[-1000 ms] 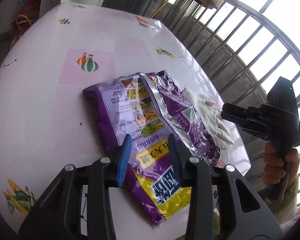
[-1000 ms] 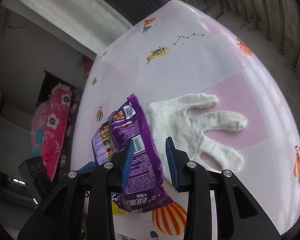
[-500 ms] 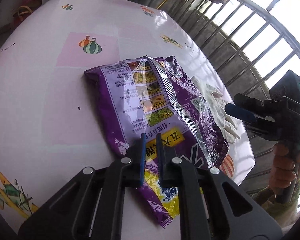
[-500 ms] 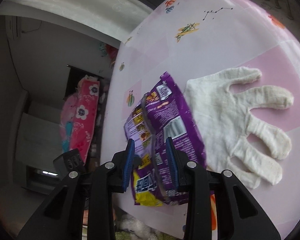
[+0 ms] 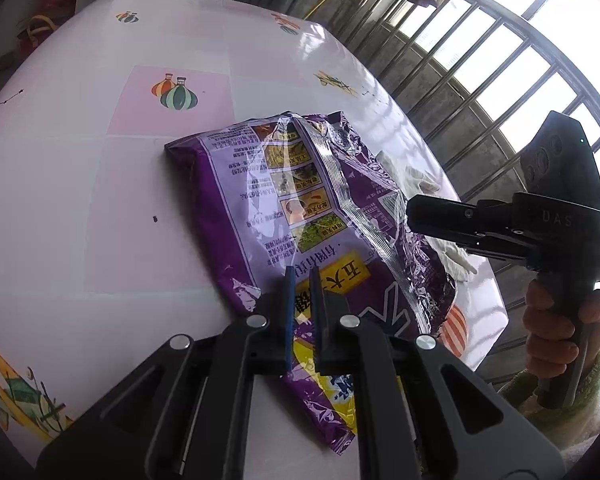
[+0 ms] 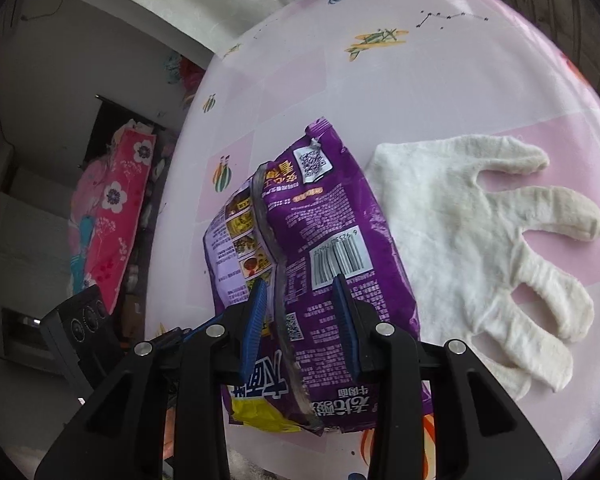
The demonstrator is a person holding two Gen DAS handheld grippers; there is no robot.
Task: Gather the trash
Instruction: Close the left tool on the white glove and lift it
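Your left gripper [image 5: 300, 280] is clamped on the near end of the purple snack bag [image 5: 300, 216], its blue-padded fingers [image 5: 288, 304] drawn almost together with a fold of the wrapper pinched between them. The bag lies seam side up on the pink-and-white tablecloth [image 5: 100, 184], its far end pointing toward the hot-air-balloon print [image 5: 175, 93] and its yellow-labelled near end reaching toward the table's edge; the end you hold looks slightly raised off the cloth, though the fisheye view makes that hard to judge. Your right gripper [image 6: 302, 306] is spread wide, its blue fingers [image 6: 256, 316] hanging above the bag [image 6: 300, 248] on either side of the long centre seam, the right-hand one near the barcode [image 6: 340, 260]; nothing is between them and they do not seem to touch the wrapper. In the left wrist view that same right gripper [image 5: 416, 214] comes in from the right over the bag's crinkled edge, with your right hand [image 5: 560, 332] wrapped around its handle. A white cotton glove [image 6: 472, 248] lies flat on the cloth just to the right of the bag, its cuff tucked against the bag's side and its fingers spread away toward the table's edge. Metal window bars [image 5: 480, 72] stand beyond the table.
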